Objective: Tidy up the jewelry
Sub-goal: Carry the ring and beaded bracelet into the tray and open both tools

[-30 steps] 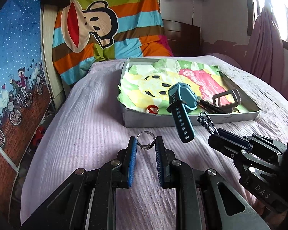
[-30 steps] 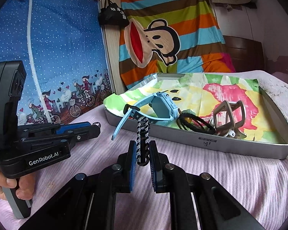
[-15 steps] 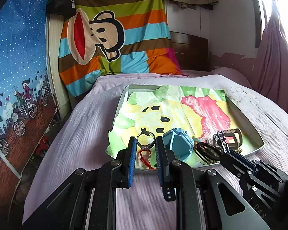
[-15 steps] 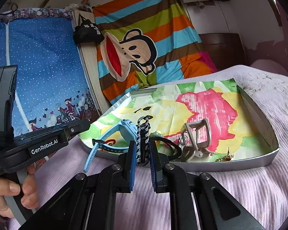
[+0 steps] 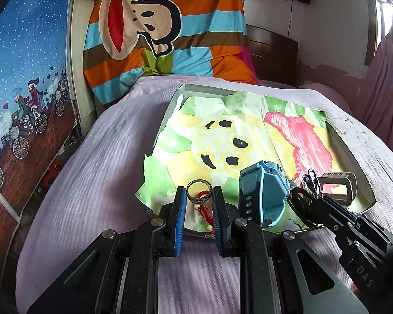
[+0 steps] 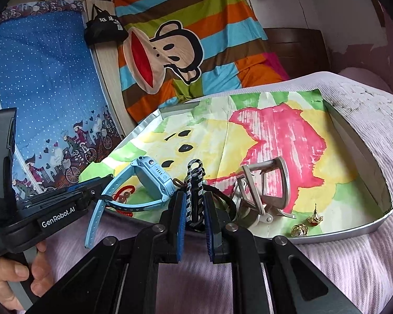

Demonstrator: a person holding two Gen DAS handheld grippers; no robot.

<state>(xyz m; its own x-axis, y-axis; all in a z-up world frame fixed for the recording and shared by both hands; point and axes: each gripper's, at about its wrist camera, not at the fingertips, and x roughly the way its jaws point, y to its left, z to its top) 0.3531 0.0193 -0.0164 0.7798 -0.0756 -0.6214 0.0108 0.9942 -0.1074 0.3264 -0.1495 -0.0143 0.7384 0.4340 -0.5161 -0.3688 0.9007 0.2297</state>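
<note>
My left gripper (image 5: pixel 197 192) is shut on a silver ring (image 5: pixel 198 191), held over the near left part of the paper-lined tray (image 5: pixel 170 110). Just below the ring lies a red cord bracelet (image 5: pixel 205 213). My right gripper (image 6: pixel 194 196) is shut on a black-and-white braided bracelet (image 6: pixel 195 183), which stands upright over the tray's near edge (image 6: pixel 353 231). A blue watch (image 6: pixel 149 180) lies in the tray between the two grippers, its strap hanging over the edge. The left wrist view shows the right gripper (image 5: pixel 317 204) beside the watch (image 5: pixel 264 193).
A silver bangle (image 6: pixel 264 191), a black cord (image 6: pixel 224 198) and gold earrings (image 6: pixel 314 218) lie in the tray's near right part. The tray sits on a lilac bedspread (image 5: pixel 97 183). A striped monkey blanket (image 5: pixel 157 34) hangs behind. A hand (image 6: pixel 10 277) grips the left tool.
Both grippers have moved forward from the bedspread to the tray's near edge, each keeping its piece. The tray's contents now lie right at the fingertips.
</note>
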